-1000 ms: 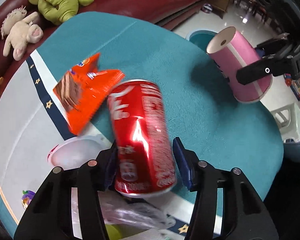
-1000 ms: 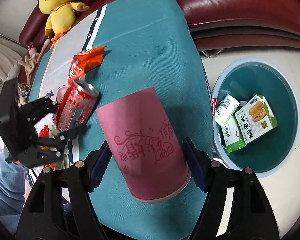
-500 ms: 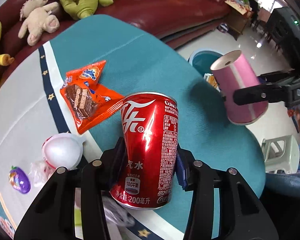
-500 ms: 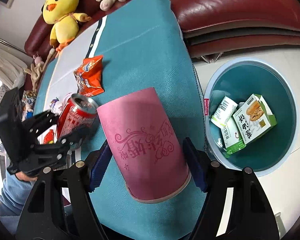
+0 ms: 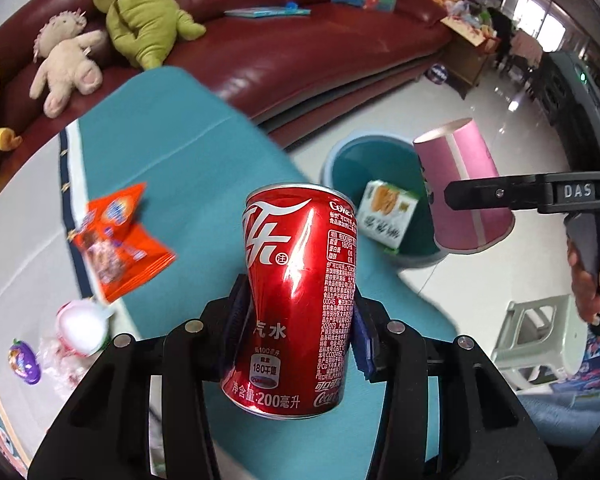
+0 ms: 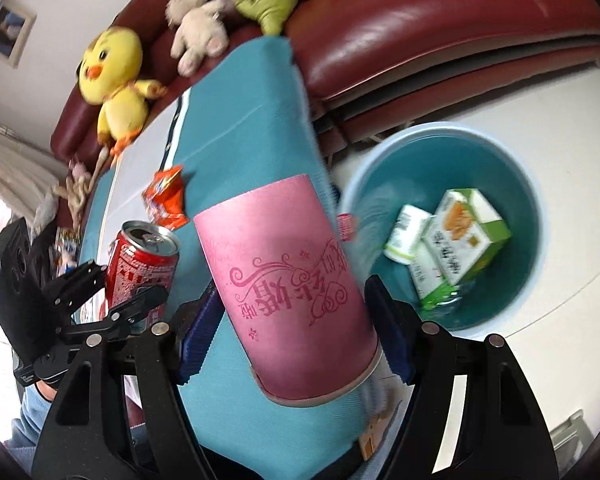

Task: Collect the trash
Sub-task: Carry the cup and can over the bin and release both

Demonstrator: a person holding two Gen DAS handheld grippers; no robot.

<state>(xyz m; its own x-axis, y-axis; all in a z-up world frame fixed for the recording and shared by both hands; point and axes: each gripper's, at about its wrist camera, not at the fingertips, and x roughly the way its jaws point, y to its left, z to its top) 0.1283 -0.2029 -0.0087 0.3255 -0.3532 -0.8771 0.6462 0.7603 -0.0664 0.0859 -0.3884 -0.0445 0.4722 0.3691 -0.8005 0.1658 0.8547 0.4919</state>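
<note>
My left gripper [image 5: 298, 332] is shut on a red soda can [image 5: 296, 296], lifted above the teal table [image 5: 172, 160]; the same red soda can [image 6: 142, 264] shows at the left of the right wrist view. My right gripper [image 6: 296, 320] is shut on a pink paper cup [image 6: 288, 280], carried near the table's edge. That pink paper cup [image 5: 460, 188] hangs beside the teal bin [image 5: 340, 160] in the left wrist view. The teal bin [image 6: 520, 184] on the floor holds green-and-white cartons [image 6: 460, 236].
An orange snack wrapper [image 5: 120, 240], a white round lid [image 5: 82, 324], a purple sweet [image 5: 24, 360] and clear plastic lie on the table. Plush toys [image 5: 140, 24] sit on the red sofa [image 5: 300, 48]. A pale plastic stool [image 5: 540, 336] stands on the floor at right.
Both grippers have risen and moved toward the bin with their loads. The left gripper's pads closed onto the can, which now stands more upright. More of the bin shows now.
</note>
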